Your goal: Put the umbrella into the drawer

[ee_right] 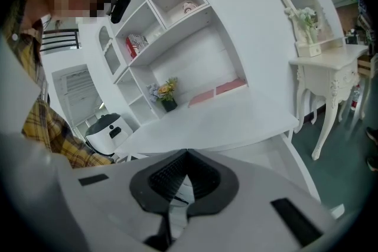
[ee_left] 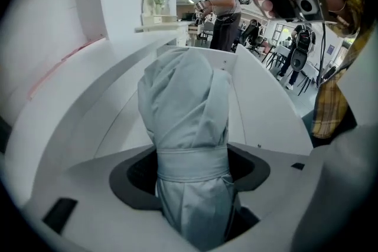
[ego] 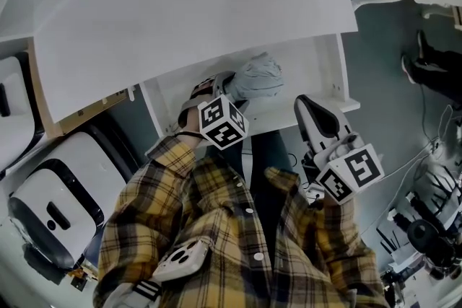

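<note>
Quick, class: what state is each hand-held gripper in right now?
Left hand-held gripper: closed on the umbrella.
Right hand-held gripper: closed, holding nothing.

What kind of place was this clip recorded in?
Probably a mock furnished room inside a larger open workspace: a white desk, wall shelves and an ornate dressing table, with a person standing beyond.

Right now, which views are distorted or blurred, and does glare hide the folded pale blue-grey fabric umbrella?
Left gripper view: fisheye curving, dark corners; the folded pale blue-grey fabric umbrella in the left gripper is sharp, evenly lit. Right gripper view: same curving; white desk top nearly washed out. Head view: dim, no glare.
</note>
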A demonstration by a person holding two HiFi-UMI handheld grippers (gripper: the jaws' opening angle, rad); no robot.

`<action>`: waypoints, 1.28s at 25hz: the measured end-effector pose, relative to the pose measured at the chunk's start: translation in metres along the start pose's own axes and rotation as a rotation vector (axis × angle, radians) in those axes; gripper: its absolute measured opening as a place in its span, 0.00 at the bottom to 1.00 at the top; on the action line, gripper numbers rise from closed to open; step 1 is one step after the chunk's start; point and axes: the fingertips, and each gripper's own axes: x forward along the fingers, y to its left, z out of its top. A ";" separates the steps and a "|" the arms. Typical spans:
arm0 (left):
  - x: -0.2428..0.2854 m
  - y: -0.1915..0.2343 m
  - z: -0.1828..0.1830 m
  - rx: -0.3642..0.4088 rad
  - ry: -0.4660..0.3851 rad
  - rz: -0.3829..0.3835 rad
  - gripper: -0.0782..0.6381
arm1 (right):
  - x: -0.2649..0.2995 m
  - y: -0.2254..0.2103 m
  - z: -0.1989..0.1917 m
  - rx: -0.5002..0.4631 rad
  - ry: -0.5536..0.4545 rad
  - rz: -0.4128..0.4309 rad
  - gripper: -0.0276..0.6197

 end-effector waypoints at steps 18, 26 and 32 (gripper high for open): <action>0.034 -0.001 -0.012 0.020 0.083 -0.027 0.55 | -0.001 -0.001 -0.006 0.016 0.009 0.000 0.07; 0.039 -0.001 -0.014 0.013 0.079 -0.029 0.55 | 0.000 -0.003 -0.010 0.002 0.022 0.005 0.07; 0.043 -0.001 -0.016 0.018 0.092 -0.010 0.56 | 0.000 -0.002 -0.013 -0.001 0.028 0.010 0.07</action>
